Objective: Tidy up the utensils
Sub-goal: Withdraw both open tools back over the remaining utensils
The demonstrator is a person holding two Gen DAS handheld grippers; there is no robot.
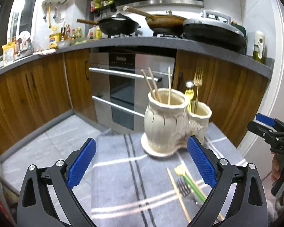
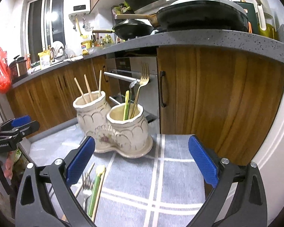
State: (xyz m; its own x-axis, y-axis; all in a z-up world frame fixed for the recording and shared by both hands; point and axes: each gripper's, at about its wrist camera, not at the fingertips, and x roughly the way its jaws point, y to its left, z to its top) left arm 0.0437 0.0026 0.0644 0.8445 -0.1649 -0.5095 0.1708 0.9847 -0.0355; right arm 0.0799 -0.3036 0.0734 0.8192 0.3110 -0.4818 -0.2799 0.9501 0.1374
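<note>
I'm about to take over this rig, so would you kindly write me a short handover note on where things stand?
Left gripper: open, empty, above the cloth.
Right gripper: open, empty.
Double ceramic holder stands on the grey checked cloth.
Done: three chopsticks in the taller pot; gold fork, a spoon and a green utensil in the shorter pot.
Left: silver fork, green-handled utensil and loose chopsticks lie on the cloth.

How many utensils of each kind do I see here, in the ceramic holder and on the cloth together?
Chopsticks: 5, namely 3 in the tall pot and 2 on the cloth.
Forks: 2, namely a gold fork in the short pot and a silver fork on the cloth.
Green-handled utensils: 2, one in the short pot, one on the cloth.
Metal spoon: 1.
Total: 10
</note>
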